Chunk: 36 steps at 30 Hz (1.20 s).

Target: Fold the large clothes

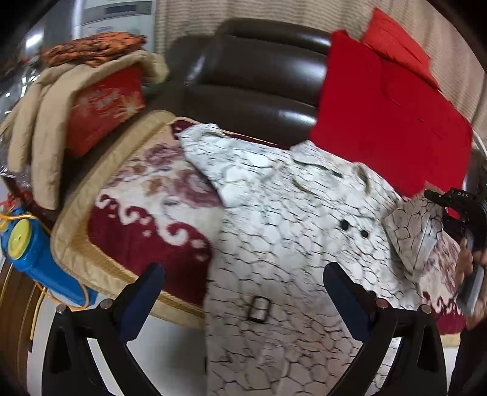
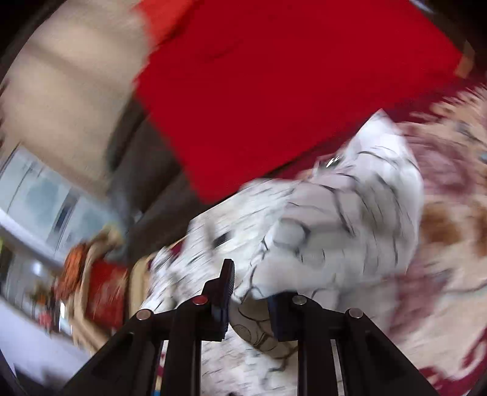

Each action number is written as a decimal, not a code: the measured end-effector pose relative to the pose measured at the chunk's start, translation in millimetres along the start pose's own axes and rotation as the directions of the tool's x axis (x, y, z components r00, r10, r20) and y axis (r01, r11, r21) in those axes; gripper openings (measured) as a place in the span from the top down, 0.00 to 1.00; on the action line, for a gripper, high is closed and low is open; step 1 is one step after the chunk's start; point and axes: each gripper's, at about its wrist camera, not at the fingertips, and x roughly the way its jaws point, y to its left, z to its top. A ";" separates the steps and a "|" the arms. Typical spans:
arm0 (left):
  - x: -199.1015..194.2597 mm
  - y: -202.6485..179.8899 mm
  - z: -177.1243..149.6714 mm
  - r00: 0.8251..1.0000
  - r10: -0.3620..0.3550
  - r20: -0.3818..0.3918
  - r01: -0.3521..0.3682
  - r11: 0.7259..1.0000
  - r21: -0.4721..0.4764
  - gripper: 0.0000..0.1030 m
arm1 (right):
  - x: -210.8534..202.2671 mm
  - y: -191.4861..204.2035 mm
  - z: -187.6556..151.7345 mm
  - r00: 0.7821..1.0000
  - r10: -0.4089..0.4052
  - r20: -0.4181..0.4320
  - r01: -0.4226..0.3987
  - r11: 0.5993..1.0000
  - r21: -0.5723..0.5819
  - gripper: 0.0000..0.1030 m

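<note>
Coat (image 1: 274,231), white with a dark crackle print, is lying spread across a floral blanket (image 1: 146,213) that is covering the seat of a dark leather sofa (image 1: 258,76), its lower part hanging over the front edge. Two black buttons (image 1: 353,228) and a small buckle (image 1: 258,309) are showing on it. The right gripper (image 2: 249,301) is pinching a fold of the coat's sleeve (image 2: 350,231) between nearly closed jaws and is holding it raised off the blanket; that view is badly blurred. The left gripper (image 1: 243,292) is hovering over the coat's lower part with its jaws spread wide and nothing between them. A red cloth (image 1: 389,121) is draping over the sofa's right side, its lower edge overlapping the coat's top. On the left arm, a beige quilted cloth (image 1: 36,128) is covering a red cushion (image 1: 103,106). A blue and yellow toy (image 1: 30,252) is sitting at the blanket's left edge. Beige curtains (image 1: 274,12) are hanging behind the sofa.
</note>
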 end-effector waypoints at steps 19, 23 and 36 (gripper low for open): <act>22.6 13.9 0.5 0.999 -0.020 -0.048 0.015 0.994 -0.105 0.00 | 49.1 41.3 -105.4 0.960 0.095 -0.262 -0.133 0.982 -0.133 0.25; 41.1 3.1 0.8 0.998 -0.013 -0.061 0.008 0.997 -0.078 0.00 | 32.9 1.0 -81.4 0.987 0.010 -0.160 -0.024 0.996 -0.082 0.26; 96.8 73.0 82.7 0.999 0.003 -0.045 -0.011 0.983 -0.182 0.00 | 51.1 7.4 -91.6 0.984 0.044 -0.174 -0.064 0.992 -0.113 0.28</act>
